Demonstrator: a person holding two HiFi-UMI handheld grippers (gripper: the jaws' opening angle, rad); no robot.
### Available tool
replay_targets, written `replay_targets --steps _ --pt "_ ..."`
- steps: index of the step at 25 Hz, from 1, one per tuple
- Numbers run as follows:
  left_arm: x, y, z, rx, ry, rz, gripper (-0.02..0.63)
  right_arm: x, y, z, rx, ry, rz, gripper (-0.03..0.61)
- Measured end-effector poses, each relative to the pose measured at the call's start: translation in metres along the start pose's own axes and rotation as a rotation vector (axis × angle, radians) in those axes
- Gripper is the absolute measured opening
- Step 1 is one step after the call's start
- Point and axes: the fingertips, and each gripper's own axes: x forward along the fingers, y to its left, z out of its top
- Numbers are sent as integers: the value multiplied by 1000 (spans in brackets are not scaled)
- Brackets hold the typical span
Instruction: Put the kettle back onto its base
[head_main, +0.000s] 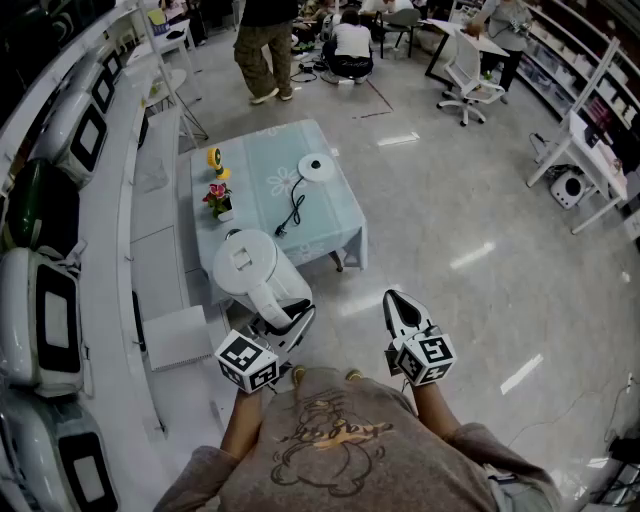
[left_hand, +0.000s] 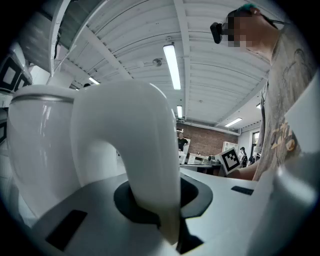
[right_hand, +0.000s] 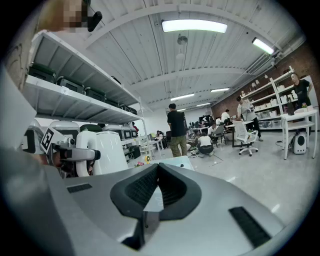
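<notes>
Left gripper (head_main: 288, 322) is clamped on the kettle (head_main: 250, 266) by its handle (left_hand: 134, 131). The left gripper view shows the white loop pinched right between the jaws. The kettle is held up off the table (head_main: 335, 235), and in the head view it covers the near-left corner. Can't tell how high it hangs over the cloth.

The base (head_main: 316, 167) sits toward the table's far edge, well apart from the kettle. Its black cord (head_main: 293, 212) trails from it toward the near edge, so it lies in the strip between kettle and base. A flower pot (head_main: 218, 201) hugs the left edge, with a small yellow thing (head_main: 215, 160) just behind it. The middle and right side of the cloth are bare.

Right gripper (head_main: 399, 300) is empty, jaws pressed together with nothing in them, and it hovers over the floor (head_main: 470, 250) off the table's near-right corner. There's loads of bare floor on that side. The left side is tight, with a long white bench (head_main: 155, 225) running right along the table's left edge.
</notes>
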Motion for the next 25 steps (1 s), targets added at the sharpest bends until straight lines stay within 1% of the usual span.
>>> replay_targets --steps 8,12,15,20,23,25 --pt "-7 15 1 16 19 -42 64 17 16 -4 14 -7 8 0" --pt "-11 28 -3 32 28 -51 64 24 20 -11 13 -14 -16 0" --pt "-11 35 -3 25 26 -59 64 28 23 -10 29 -16 -33 0" --pt "-2 50 6 12 33 -70 64 44 19 -9 14 -4 -35 0" --pt "6 67 8 32 42 -73 66 62 13 -3 11 -10 -28 0" --pt "14 80 14 25 32 -64 64 77 6 -2 11 -9 -22 0"
